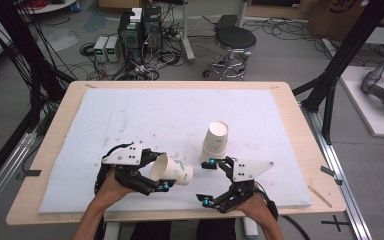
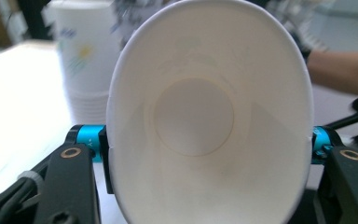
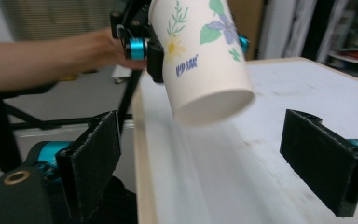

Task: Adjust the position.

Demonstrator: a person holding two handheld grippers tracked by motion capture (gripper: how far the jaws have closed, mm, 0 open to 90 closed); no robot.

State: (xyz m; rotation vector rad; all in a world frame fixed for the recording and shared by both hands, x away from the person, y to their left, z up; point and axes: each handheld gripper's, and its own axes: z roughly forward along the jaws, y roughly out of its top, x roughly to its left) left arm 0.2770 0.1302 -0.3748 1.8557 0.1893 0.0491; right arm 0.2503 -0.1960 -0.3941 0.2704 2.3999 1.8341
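Left gripper (image 1: 166, 172) clamped on a paper cup (image 1: 172, 171), rim squashed oval between the pads, cup lying sideways with its mouth toward the hand, held above the white mat (image 1: 130, 115) near its front edge. Right gripper (image 1: 206, 182) released, jaws wide apart with nothing between them, just off the cup's base, also close to the front edge of the mat. Stack of cups (image 1: 215, 141) stands upside down beside the right gripper's far jaw. Back and left of the mat are bare; wooden table (image 1: 55, 135) margin shows all around
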